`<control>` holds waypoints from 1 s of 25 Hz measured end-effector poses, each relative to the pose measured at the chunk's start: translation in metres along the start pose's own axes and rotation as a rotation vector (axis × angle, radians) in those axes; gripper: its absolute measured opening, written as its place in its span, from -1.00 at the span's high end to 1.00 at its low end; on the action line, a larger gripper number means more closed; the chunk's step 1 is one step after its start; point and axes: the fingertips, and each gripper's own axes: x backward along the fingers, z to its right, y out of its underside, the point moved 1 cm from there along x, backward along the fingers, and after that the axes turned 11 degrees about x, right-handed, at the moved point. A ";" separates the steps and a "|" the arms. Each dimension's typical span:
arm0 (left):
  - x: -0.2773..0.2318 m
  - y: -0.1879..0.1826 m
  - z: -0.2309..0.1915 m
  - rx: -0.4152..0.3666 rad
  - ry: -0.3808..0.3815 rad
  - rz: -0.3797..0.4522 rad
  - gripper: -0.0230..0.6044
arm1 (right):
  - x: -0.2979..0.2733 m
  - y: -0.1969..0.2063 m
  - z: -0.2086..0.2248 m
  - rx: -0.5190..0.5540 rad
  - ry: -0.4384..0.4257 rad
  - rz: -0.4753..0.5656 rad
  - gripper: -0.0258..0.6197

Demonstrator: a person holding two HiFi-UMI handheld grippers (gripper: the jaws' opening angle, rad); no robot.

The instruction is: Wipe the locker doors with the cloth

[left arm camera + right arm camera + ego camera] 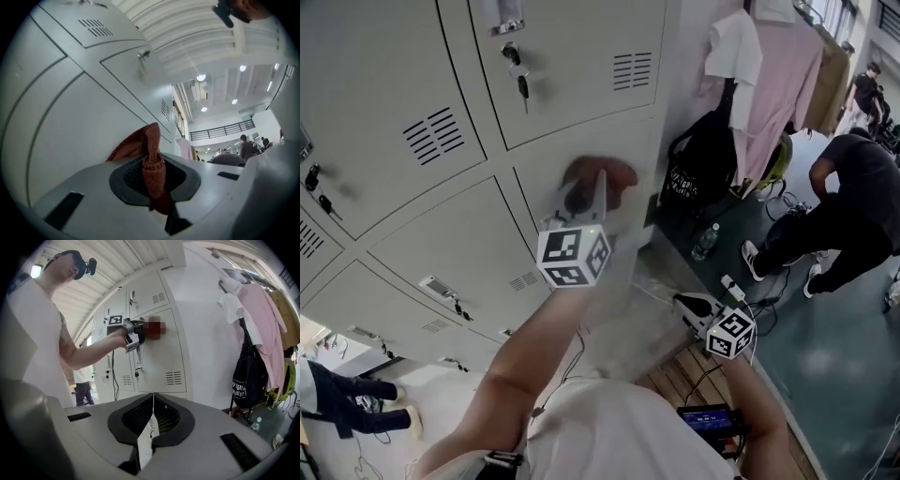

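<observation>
While the left arm reaches up from the lower frame of the head view, the bank of pale grey lockers (422, 216) fills most of that view, each door with a small louvred vent. Target locker door (534, 192) is the one at the right end of the bank, next to the white wall; the right gripper view shows it too (173, 352).

To the right of the lockers: pink garment (787, 75) hanging on a rail, black bag (703, 164) hanging below it, a person in dark clothes (853, 197) bent over on the green floor.

Left gripper (591, 192) is raised to the upper part of that door. Its own view shows the jaws clamped tight on the cloth (152, 159), with the gripper (151, 180) close to the door face. The right gripper view shows the same tool (136, 336) at the door, held by a bare forearm.

Right gripper (689, 305) is held low, well apart from the lockers. Its jaws (152, 416) are pressed together with nothing gripped; a narrow pale strip lies along the seam, nature unclear.

Cloth (605, 178): rust-red knit, bunched, one fold standing up past the jaw tips against the door. It is blurred in the right gripper view (154, 327).

Keys (520, 80) hang from the lock of the door above
</observation>
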 end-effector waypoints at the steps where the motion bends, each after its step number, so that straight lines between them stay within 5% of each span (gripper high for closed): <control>1: 0.009 -0.002 -0.006 -0.006 -0.010 0.002 0.80 | -0.002 0.000 0.000 0.003 -0.007 0.000 0.87; 7: 0.055 -0.022 -0.034 -0.057 -0.093 0.033 0.79 | -0.013 0.000 -0.004 0.004 -0.042 -0.001 0.87; 15: 0.091 -0.091 -0.047 -0.121 -0.197 0.192 0.79 | -0.027 0.001 -0.012 0.009 -0.091 -0.004 0.87; 25: 0.032 -0.075 -0.011 -0.200 -0.106 0.069 0.79 | -0.018 0.007 -0.015 -0.006 -0.068 -0.003 0.87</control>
